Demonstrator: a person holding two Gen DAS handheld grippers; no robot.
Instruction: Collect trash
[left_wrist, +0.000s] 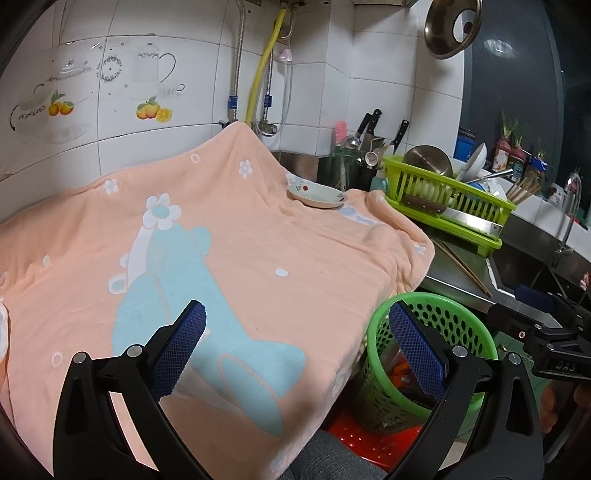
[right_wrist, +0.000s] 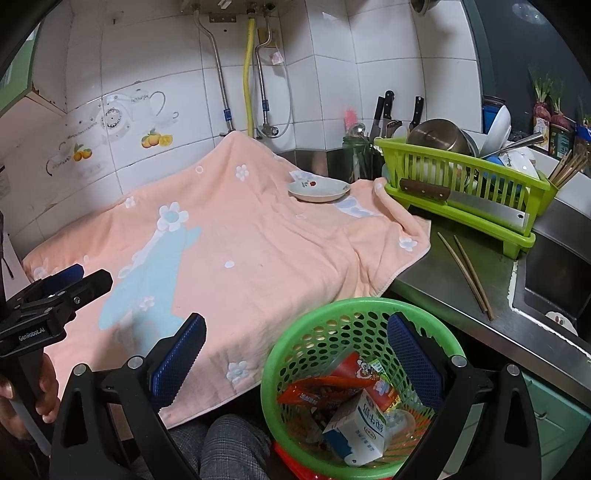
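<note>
The trash, a white milk carton (right_wrist: 356, 430) and red snack wrappers (right_wrist: 325, 391), is lying in the round green plastic basket (right_wrist: 295, 332) at the lower middle. The peach flowered towel (right_wrist: 258, 251) is showing no more trash, so the job is looking nearly done. The left gripper (left_wrist: 295, 347) and right gripper (right_wrist: 295, 358) are both hanging wide open, holding nothing

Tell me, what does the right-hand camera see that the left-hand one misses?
Only the right wrist view looks down into the green basket, showing a milk carton and an orange snack wrapper. Only the left wrist view shows the steel faucet and a hanging metal bowl. Both show the peach towel, the small plate, the green dish rack, the chopsticks, and open, empty grippers: left gripper, right gripper.
</note>
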